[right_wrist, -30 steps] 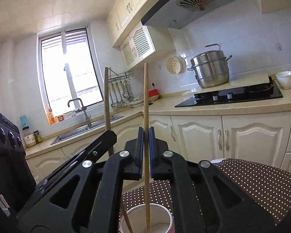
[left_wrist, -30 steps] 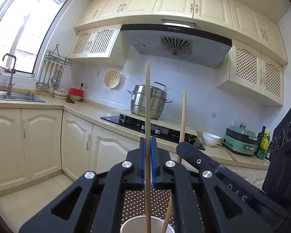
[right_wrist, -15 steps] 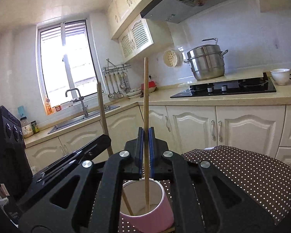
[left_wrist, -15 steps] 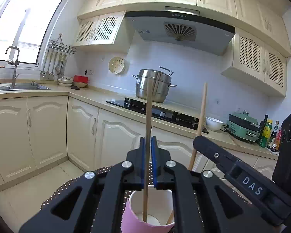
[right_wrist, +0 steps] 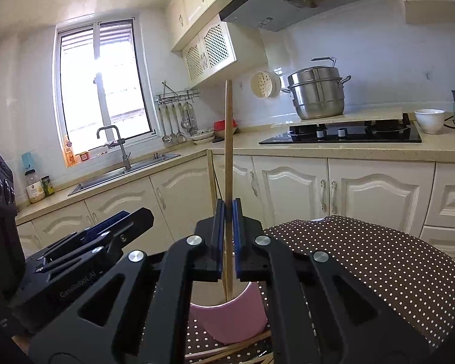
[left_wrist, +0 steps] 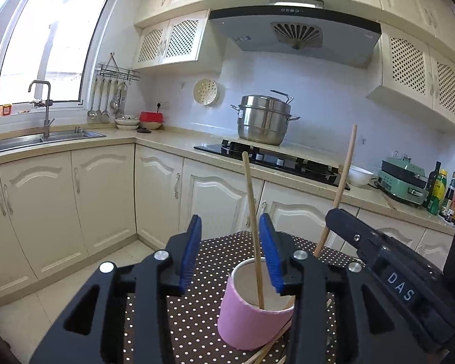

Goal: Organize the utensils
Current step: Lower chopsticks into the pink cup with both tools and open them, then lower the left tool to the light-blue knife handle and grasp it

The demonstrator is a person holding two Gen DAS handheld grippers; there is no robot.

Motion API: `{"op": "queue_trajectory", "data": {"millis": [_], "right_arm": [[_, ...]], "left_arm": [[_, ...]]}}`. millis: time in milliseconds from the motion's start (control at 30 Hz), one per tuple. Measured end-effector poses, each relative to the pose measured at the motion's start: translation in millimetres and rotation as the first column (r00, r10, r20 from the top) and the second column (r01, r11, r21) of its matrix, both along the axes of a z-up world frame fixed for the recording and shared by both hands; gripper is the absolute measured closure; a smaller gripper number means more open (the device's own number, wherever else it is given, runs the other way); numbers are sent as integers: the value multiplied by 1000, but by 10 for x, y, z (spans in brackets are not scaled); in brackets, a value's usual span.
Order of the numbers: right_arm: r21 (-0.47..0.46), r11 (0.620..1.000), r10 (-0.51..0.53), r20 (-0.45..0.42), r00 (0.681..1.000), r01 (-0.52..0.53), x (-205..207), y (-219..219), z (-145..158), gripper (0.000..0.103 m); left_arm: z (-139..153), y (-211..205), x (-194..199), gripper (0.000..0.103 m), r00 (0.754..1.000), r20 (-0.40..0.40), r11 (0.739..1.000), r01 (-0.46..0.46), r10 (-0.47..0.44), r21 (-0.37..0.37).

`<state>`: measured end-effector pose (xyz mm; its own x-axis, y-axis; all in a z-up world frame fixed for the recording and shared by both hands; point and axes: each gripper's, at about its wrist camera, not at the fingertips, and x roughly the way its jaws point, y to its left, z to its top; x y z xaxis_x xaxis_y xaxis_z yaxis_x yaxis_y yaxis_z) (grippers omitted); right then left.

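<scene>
The left gripper point(left_wrist: 230, 253) is opening, its blue pads apart; one chopstick point(left_wrist: 253, 227) stands loose between them, leaning in the pink cup point(left_wrist: 251, 312). The right gripper point(right_wrist: 227, 236) pinches a second chopstick point(right_wrist: 228, 163) upright, its tip inside the cup. The cup sits on a brown dotted cloth point(right_wrist: 379, 261), with more chopsticks point(right_wrist: 227, 350) lying at its foot. Beyond are cream cabinets point(left_wrist: 100, 197), a beige counter point(right_wrist: 348, 148), a black hob point(left_wrist: 276, 162) bearing a steel pot point(left_wrist: 264, 121), and a sink point(left_wrist: 42, 138) beneath the window point(left_wrist: 54, 45).
</scene>
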<state>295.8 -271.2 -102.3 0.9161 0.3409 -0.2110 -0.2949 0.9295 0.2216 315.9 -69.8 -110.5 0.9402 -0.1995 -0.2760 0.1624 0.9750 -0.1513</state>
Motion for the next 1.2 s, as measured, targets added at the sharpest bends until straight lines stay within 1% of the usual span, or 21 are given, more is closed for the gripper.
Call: {"op": "queue_trajectory", "data": {"millis": [100, 367, 467, 500, 533, 567, 600, 633, 767, 867, 967, 1067, 1133, 1200], "right_arm": [[-19, 1000, -9, -4, 1000, 9, -40, 33, -25, 97], [-31, 999, -20, -28, 999, 20, -123, 69, -56, 97], [-33, 999, -26, -38, 999, 25, -157, 70, -48, 95], [-33, 999, -29, -36, 999, 28, -178, 67, -39, 91], [-31, 999, -32, -35, 999, 31, -197, 65, -27, 82], [-28, 999, -35, -31, 999, 34, -225, 58, -15, 75], [-24, 999, -37, -24, 999, 37, -259, 49, 1, 60], [-23, 999, -39, -18, 999, 38, -286, 43, 17, 55], [-15, 999, -47, -14, 999, 47, -415, -5, 83, 55], [-12, 998, -64, -26, 998, 63, -521, -60, 92, 54], [-21, 997, -75, -54, 996, 74, -622, -112, 54, 52], [-37, 996, -86, -97, 992, 83, -722, -161, -20, 49], [-49, 995, -88, -132, 987, 83, -777, -194, -86, 48], [-57, 995, -91, -173, 981, 82, -822, -236, -170, 46]], "left_arm": [[11, 24, -43, 57, 1000, -21, 1000, -8, 8, 4], [32, 59, -173, 53, 999, -37, 999, -14, 15, 29], [50, 77, -221, 50, 999, -45, 1000, -12, 13, 28], [54, 89, -241, 49, 999, -48, 1000, -13, 14, 28], [58, 96, -261, 49, 999, -50, 1000, -14, 15, 27], [63, 104, -285, 48, 998, -53, 1000, -12, 14, 26], [70, 113, -310, 48, 998, -57, 1000, -10, 12, 25], [78, 114, -332, 48, 998, -60, 1000, -8, 9, 25], [90, 136, -457, 46, 997, -73, 1000, 1, 1, 28], [66, 133, -534, 45, 993, -114, 999, 35, -33, 17], [-5, 93, -591, 44, 982, -173, 997, 75, -70, 20], [-117, -1, -626, 44, 954, -276, 992, 126, -112, 31], [-228, -38, -637, 44, 927, -350, 987, 158, -137, 30], [-371, -92, -625, 44, 883, -440, 982, 188, -161, 19]]}}
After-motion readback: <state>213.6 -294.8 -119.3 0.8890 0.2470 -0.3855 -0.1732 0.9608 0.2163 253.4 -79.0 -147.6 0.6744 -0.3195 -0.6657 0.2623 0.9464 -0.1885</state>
